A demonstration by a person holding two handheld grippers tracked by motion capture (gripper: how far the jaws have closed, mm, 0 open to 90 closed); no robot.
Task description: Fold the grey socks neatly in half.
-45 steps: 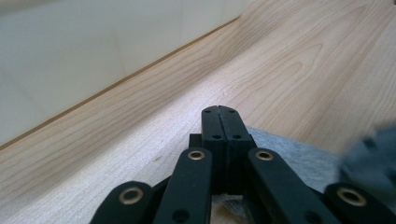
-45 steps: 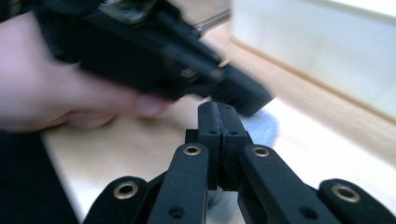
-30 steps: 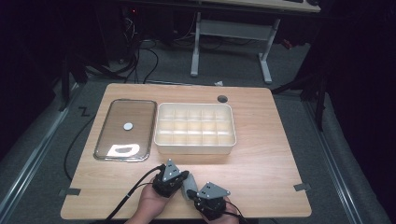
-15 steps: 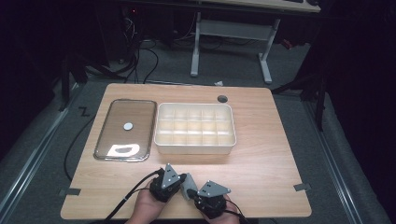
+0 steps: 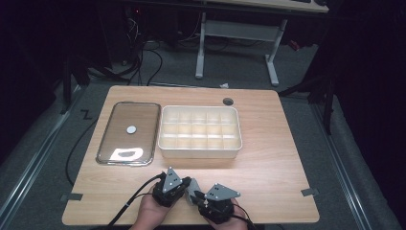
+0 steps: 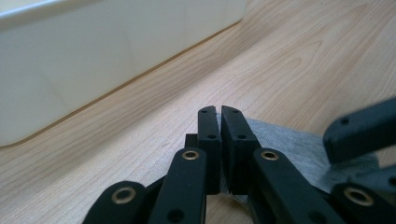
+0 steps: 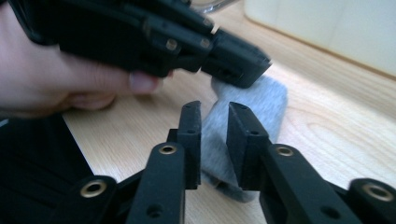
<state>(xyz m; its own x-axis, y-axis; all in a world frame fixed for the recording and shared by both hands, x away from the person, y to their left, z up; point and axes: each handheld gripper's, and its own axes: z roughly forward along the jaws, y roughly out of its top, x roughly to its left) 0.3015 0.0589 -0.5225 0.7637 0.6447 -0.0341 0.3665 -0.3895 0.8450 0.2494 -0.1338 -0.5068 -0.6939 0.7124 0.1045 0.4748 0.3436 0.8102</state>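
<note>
A small grey cloth (image 5: 195, 188) lies at the table's front edge between my two grippers. My left gripper (image 5: 187, 189) is shut on one edge of it; in the left gripper view the jaws (image 6: 219, 114) stand pressed together with the cloth (image 6: 289, 140) spreading to their right. My right gripper (image 5: 203, 201) is open, and its jaws (image 7: 215, 112) straddle the cloth (image 7: 261, 100) with a gap on each side. In the right gripper view the left gripper (image 7: 236, 65) and the hand (image 7: 70, 88) that holds it sit just beyond.
A white box (image 5: 200, 151) with several compartments stands mid-table, close ahead of the grippers (image 6: 93, 56). Left of it is a glass tray (image 5: 103, 143) with a small white disc (image 5: 131, 129). A round hole (image 5: 228, 101) marks the table's far edge.
The left gripper has slid slightly toward the person. The right gripper has barely moved.
</note>
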